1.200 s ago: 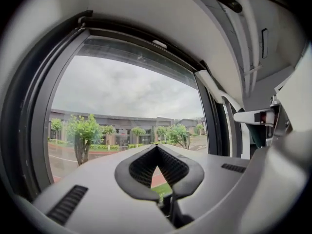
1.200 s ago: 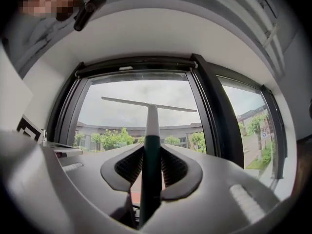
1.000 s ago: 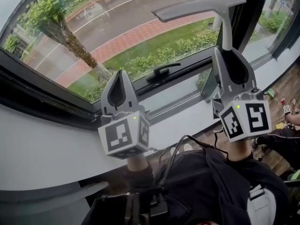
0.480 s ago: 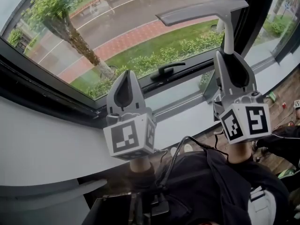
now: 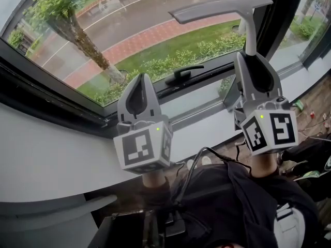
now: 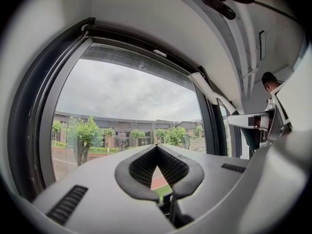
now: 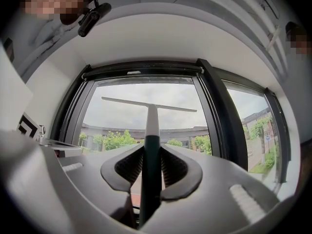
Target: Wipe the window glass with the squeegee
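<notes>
The squeegee [image 5: 247, 20] stood upright in front of the window glass [image 5: 129, 32], its long blade lying crosswise at the top and its handle running down into the right gripper [image 5: 252, 61]. In the right gripper view the squeegee [image 7: 151, 128] rose straight out from between the jaws, which were clamped on the dark lower part of its handle. The blade showed level against the grey sky. Whether the blade touched the pane could not be told from any view.

The left gripper [image 5: 140, 77] was held up just beside the right one, at the person's left and a little lower. In its own view the left gripper [image 6: 156, 148] had its jaws closed tip to tip, with nothing between them.

Below both grippers ran the dark window frame [image 5: 62, 107], with a black window handle [image 5: 182, 74] on its lower rail between the two grippers. A white sill [image 5: 51, 159] ran under the frame. Through the glass lay a tree [image 5: 64, 14], a strip of grass [image 5: 181, 48], a red brick path [image 5: 139, 37] and a road [image 5: 134, 9].
</notes>
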